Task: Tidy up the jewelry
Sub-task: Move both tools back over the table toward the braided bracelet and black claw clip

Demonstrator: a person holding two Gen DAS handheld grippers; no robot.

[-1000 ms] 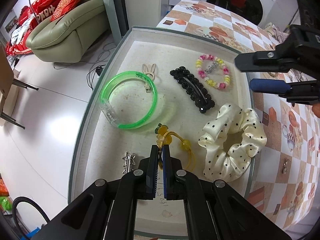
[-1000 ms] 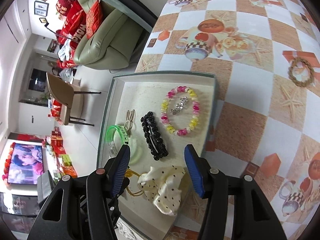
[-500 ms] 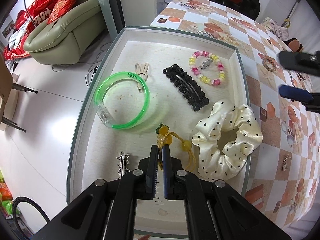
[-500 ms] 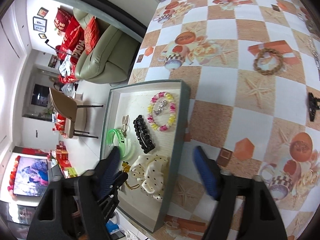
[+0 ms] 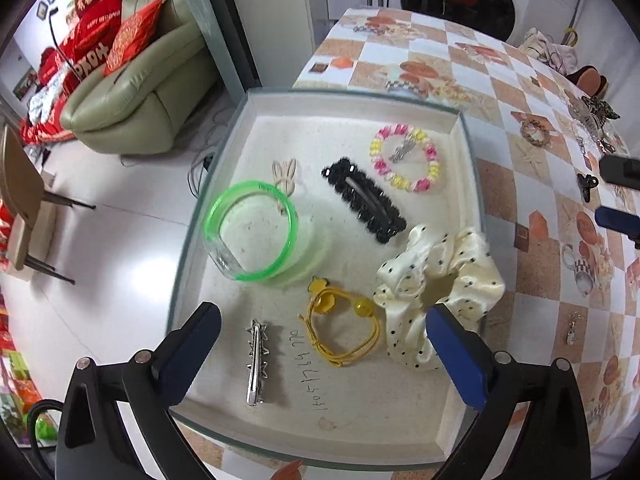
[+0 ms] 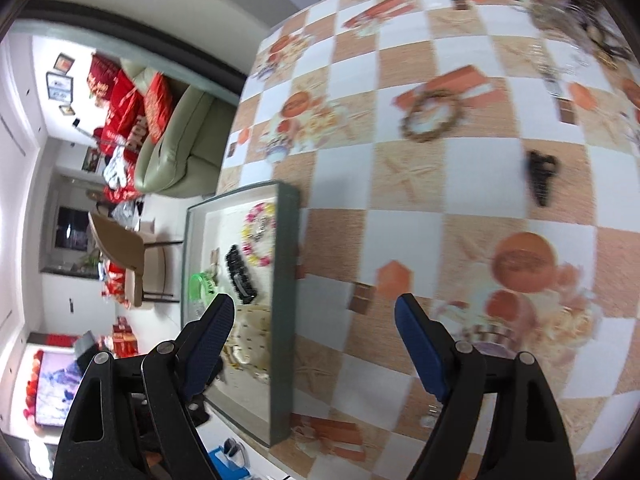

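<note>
A shallow tray (image 5: 472,168) holds a green bangle (image 5: 250,236), a black hair clip (image 5: 364,200), a pink and yellow bead bracelet (image 5: 406,160), a cream dotted scrunchie (image 5: 436,280), a yellow hair tie (image 5: 340,328), a silver star clip (image 5: 256,360) and a bunny clip (image 5: 285,174). My left gripper (image 5: 320,348) is open above the yellow hair tie and holds nothing. My right gripper (image 6: 312,332) is open and empty over the table beside the tray (image 6: 286,280). A woven ring (image 6: 434,116) and a black claw clip (image 6: 542,176) lie on the cloth ahead of it.
The checkered tablecloth (image 5: 552,264) carries loose pieces at the far right: a woven ring (image 5: 536,132), a black claw clip (image 5: 586,186), a small pendant (image 5: 571,332). The tray sits at the table's left edge above the floor. A sofa (image 5: 140,80) stands beyond.
My left gripper has opened and let go of the yellow hair tie, which now lies in the tray. My right gripper has swung right, away from the tray, over the tablecloth.
</note>
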